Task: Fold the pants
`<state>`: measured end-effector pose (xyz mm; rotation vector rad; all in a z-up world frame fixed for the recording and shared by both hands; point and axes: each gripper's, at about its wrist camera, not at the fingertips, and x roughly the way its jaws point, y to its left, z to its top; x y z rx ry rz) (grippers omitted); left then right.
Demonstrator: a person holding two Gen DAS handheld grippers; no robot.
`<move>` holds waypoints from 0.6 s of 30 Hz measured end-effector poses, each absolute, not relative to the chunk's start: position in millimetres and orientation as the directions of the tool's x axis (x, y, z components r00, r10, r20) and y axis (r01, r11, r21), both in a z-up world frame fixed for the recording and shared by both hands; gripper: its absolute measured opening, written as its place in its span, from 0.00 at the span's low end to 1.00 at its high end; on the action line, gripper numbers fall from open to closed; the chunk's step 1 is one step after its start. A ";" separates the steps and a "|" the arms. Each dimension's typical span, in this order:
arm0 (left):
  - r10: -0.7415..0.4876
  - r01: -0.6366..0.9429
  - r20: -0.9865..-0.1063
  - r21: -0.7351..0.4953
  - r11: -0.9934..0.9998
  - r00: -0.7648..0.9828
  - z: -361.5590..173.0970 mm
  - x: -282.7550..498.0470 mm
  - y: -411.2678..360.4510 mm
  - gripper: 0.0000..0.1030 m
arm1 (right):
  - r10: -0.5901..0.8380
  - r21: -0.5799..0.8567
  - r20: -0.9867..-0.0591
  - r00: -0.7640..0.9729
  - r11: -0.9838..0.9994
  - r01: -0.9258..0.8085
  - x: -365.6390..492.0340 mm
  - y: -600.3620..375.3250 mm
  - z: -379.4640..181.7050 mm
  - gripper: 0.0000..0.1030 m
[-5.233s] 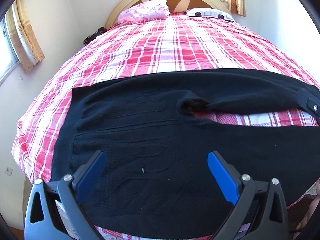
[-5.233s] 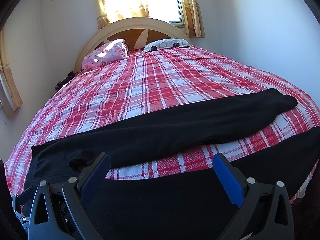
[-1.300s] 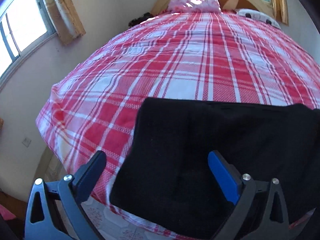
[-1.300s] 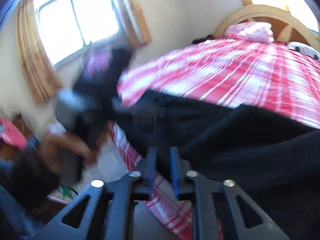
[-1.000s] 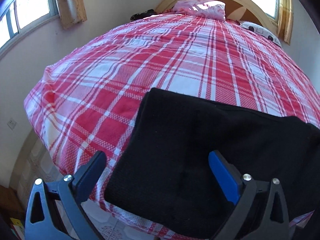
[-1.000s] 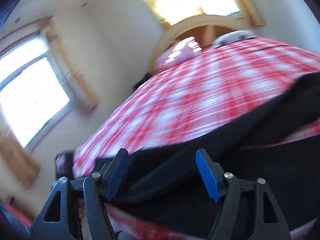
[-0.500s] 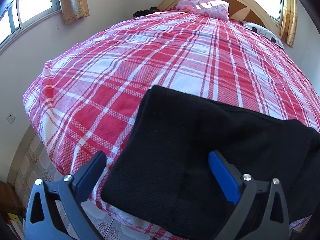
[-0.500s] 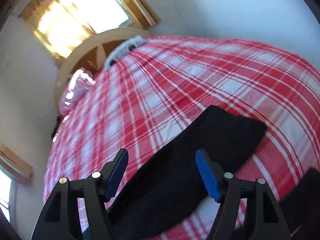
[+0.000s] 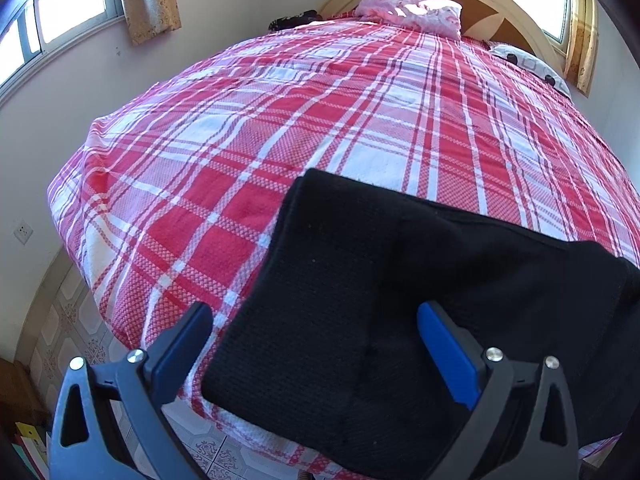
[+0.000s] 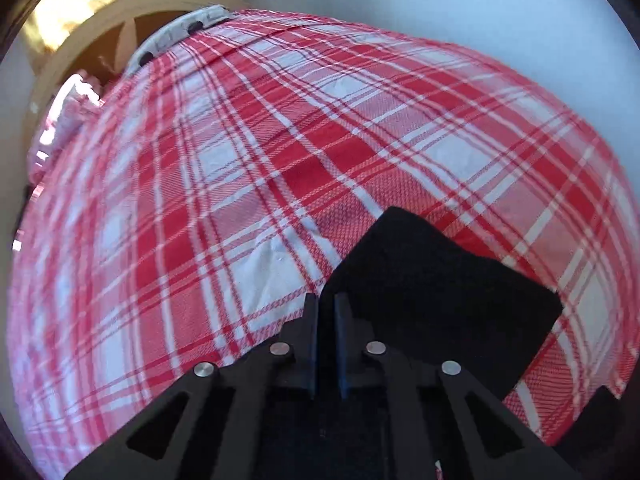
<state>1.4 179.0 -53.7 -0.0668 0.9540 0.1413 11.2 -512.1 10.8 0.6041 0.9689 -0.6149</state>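
Black pants (image 9: 360,300) lie folded lengthwise across the near edge of a red plaid bed (image 9: 280,120). My left gripper (image 9: 314,312) hovers open over their broad end at the bed's near left corner, its blue pads either side of the cloth and apart from it. In the right wrist view the narrow leg end (image 10: 440,300) lies on the bedspread (image 10: 240,160). My right gripper (image 10: 326,300) is shut on the left edge of that leg end, with black cloth pinched between the fingers.
A pink pillow (image 9: 408,12) and a white spotted pillow (image 9: 528,64) lie by the wooden headboard (image 9: 500,4). Curtained windows line the left wall. Tiled floor (image 9: 80,340) drops off past the bed's corner. More black cloth (image 10: 600,412) shows at the lower right.
My right gripper swept along the bed from the waist side to the leg end, rolled, and went from open to shut on the cloth. The left gripper stayed in place, open.
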 end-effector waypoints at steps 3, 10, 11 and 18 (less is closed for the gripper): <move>0.090 -0.144 -0.818 0.009 0.989 0.568 -53.5 1.2 179.0 1.00 | -0.088 0.432 -0.769 0.633 0.658 0.617 -27.1 -517.5 29.1 0.03; 0.089 -0.152 -0.820 0.002 0.988 0.566 -54.0 0.4 178.8 1.00 | 0.009 0.741 -0.307 0.952 0.630 0.233 -196.2 -516.1 94.9 0.03; 0.091 -0.151 -0.818 0.004 0.988 0.569 -54.0 0.2 178.4 1.00 | -0.020 0.746 -0.283 0.959 0.623 0.233 -224.9 -521.4 93.0 0.03; 0.120 -0.150 -0.810 0.040 0.988 0.574 -51.8 1.0 173.9 1.00 | -0.316 0.605 -0.498 0.807 0.540 0.585 -329.8 -540.3 38.5 0.03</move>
